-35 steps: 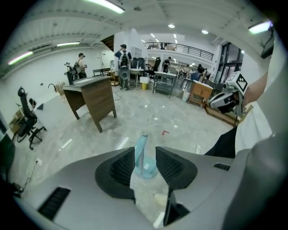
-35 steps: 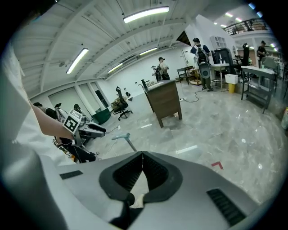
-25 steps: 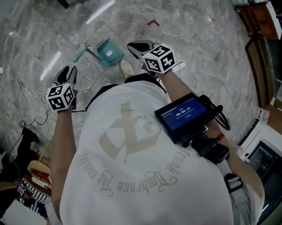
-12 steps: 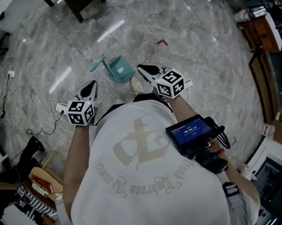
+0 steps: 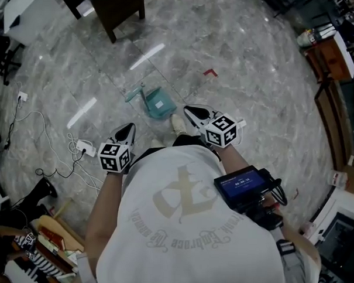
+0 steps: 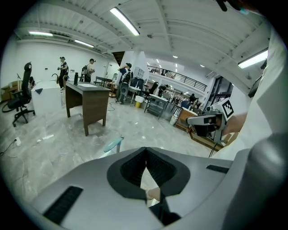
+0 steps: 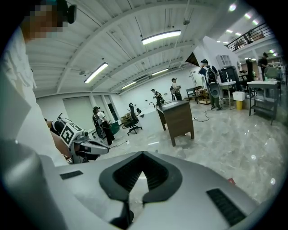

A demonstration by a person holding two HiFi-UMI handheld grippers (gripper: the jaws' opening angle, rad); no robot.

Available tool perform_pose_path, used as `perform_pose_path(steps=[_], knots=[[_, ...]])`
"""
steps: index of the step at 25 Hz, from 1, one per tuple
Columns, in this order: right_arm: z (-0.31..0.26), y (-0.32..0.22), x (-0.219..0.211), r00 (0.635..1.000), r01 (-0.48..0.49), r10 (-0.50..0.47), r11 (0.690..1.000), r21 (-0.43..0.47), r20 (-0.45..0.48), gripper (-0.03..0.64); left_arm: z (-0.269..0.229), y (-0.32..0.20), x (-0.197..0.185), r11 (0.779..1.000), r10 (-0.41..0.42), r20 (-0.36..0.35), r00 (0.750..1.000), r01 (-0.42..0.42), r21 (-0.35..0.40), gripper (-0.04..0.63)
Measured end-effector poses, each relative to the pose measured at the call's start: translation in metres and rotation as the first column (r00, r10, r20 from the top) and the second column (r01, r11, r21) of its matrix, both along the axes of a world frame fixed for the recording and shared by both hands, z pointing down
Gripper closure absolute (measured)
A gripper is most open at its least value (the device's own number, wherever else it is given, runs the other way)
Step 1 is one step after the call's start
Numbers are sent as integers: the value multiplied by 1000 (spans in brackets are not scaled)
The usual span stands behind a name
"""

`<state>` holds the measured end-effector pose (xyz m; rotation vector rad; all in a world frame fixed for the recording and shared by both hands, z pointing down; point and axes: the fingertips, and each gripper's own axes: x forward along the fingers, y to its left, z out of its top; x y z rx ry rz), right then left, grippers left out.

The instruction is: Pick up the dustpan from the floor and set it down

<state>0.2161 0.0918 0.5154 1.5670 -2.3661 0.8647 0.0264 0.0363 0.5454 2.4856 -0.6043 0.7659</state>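
Down on glossy marble floor [image 5: 256,71] lies the dustpan [image 5: 158,103]; left gripper [image 5: 129,128] and right gripper [image 5: 189,110] closed, empty.

Figure: person in a white short-sleeved T-shirt [image 5: 160,254] printed with a pale beige emblem [image 5: 183,194] and curved lettering [image 5: 178,236]. The left gripper [image 5: 129,127] and right gripper [image 5: 189,110] have grey shells and black ribbed pads; each bears a marker cube [image 5: 114,156] of black-and-white squares. A black unit [image 5: 243,185] with a blue-lit screen sits by the right arm.
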Motion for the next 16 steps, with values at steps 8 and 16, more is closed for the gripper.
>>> perform_pose_path(steps=[8, 16], knots=[[-3, -3, 3, 1000, -10, 10, 1000, -1, -16, 600, 4, -4, 11, 1000, 28, -8, 1000, -28, -14, 583], [7, 0, 20, 999, -50, 50, 998, -30, -10, 600, 13, -10, 35, 996, 78, -11, 997, -78, -34, 583]])
